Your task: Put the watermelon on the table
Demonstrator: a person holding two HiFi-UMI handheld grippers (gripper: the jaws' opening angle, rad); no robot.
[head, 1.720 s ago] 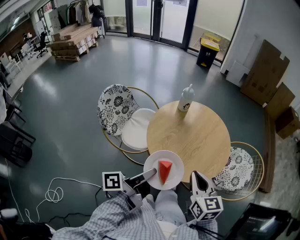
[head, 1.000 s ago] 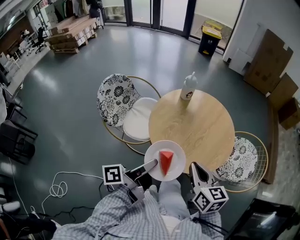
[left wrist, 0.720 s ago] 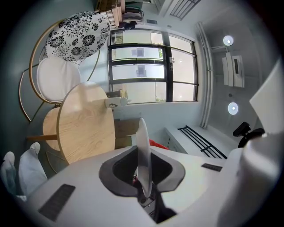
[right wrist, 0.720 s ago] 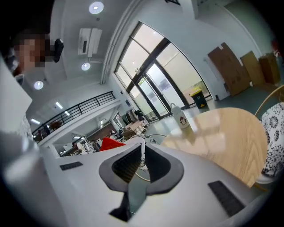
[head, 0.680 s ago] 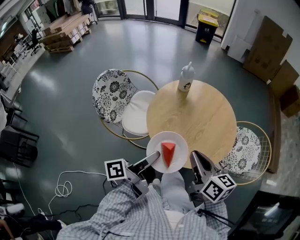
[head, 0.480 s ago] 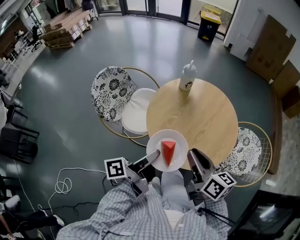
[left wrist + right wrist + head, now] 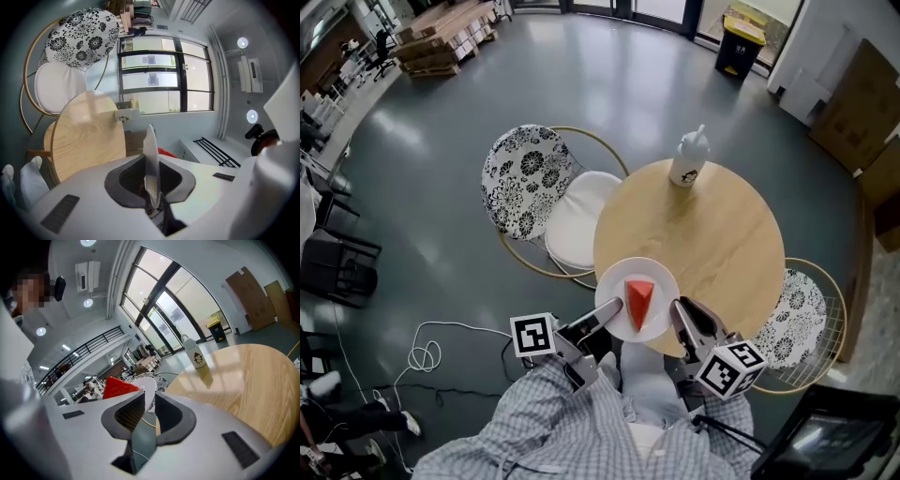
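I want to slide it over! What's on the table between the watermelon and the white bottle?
Nothing: the head view shows only bare wooden table between the watermelon on its plate and the bottle.

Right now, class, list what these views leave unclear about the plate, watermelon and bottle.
- Head view: whether the plate rests on the table or hangs above its edge; the top-down angle hides height.
- Left gripper view: most of the watermelon, behind the edge-on plate.
- Right gripper view: whether the plate's rim reaches between the right gripper's jaws; one jaw covers it.
- The bottle label's print: too small in every view.
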